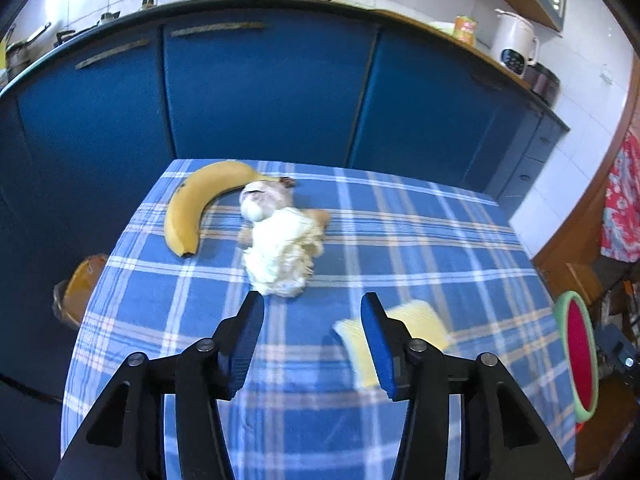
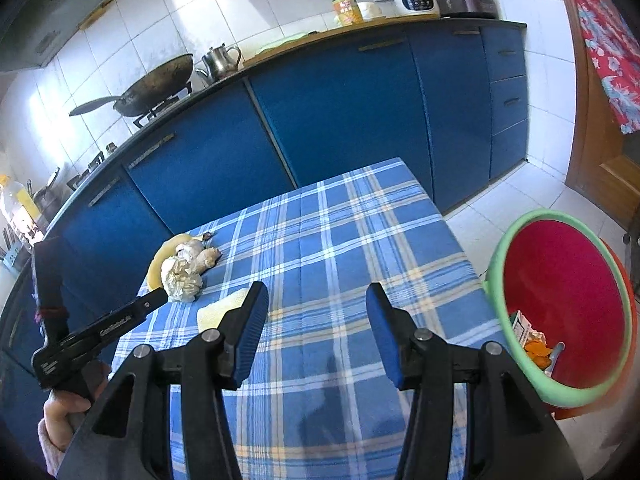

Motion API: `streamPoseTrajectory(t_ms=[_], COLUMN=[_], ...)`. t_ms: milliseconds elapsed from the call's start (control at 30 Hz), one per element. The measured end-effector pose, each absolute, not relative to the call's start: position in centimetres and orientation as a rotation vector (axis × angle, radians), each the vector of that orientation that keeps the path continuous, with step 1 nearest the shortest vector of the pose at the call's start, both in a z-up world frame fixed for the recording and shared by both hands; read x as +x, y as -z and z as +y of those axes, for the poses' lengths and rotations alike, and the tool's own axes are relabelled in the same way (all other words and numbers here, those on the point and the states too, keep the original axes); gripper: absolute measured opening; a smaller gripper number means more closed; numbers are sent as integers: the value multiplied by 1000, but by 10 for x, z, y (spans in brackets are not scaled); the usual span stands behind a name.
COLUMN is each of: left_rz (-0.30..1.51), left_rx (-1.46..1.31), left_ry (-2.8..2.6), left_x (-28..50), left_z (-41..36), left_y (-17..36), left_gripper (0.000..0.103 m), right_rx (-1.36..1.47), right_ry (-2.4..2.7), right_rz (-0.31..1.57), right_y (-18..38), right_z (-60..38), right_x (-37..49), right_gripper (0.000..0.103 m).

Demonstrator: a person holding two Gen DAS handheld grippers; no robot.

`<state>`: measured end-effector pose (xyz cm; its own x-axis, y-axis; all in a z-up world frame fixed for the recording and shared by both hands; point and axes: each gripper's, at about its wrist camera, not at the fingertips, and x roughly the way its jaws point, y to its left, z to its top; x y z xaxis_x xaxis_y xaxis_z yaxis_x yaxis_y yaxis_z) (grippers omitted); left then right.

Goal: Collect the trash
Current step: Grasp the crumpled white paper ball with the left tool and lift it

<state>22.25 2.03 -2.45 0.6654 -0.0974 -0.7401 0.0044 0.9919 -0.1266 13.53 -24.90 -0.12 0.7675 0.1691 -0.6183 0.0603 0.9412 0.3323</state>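
Left tongs point(image 1: 312, 312) hung released just short of the crumpled white paper wad point(image 1: 280, 260) on the blue plaid-clothed worktop point(image 1: 400, 232), right tongs point(image 2: 316, 300) gaped empty too, green-rimmed red bin point(image 2: 560, 300) beside the worktop's edge.

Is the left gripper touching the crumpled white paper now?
Cannot tell. In the left wrist view one finger of the open left gripper meets the crumpled white paper edge; no gap or contact shows plainly.
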Motion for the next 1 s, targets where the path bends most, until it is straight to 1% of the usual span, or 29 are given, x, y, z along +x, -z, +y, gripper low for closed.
streamPoseTrajectory(t_ms=[67, 133, 367, 700, 733, 800, 833, 933, 1000], left_rz=[853, 862, 889, 899, 897, 895, 891, 885, 882], left_rx=[-112, -114, -137, -185, -188, -186, -188, -189, -189], left_ry=[45, 35, 14, 17, 16, 14, 14, 15, 14], left_x=[233, 244, 269, 280, 280, 280, 280, 278, 275], left_z=[23, 26, 32, 37, 38, 38, 38, 39, 40], left_y=[32, 40, 59, 77, 78, 79, 79, 77, 74], left_gripper=[54, 58, 59, 59, 56, 48, 45, 41, 41], right_rx=[346, 343, 338, 330, 329, 328, 328, 323, 319], right_ry=[-60, -58, -56, -68, -69, -71, -73, -75, -78], right_rz=[707, 714, 743, 777, 779, 782, 783, 783, 784], right_y=[5, 7, 18, 30, 30, 31, 31, 31, 31], right_z=[-247, -245, -242, -236, -235, -234, -234, -232, -231], right_x=[141, 146, 163, 178, 179, 179, 179, 180, 180], right_gripper=[53, 53, 53, 53, 53, 53, 53, 53, 53])
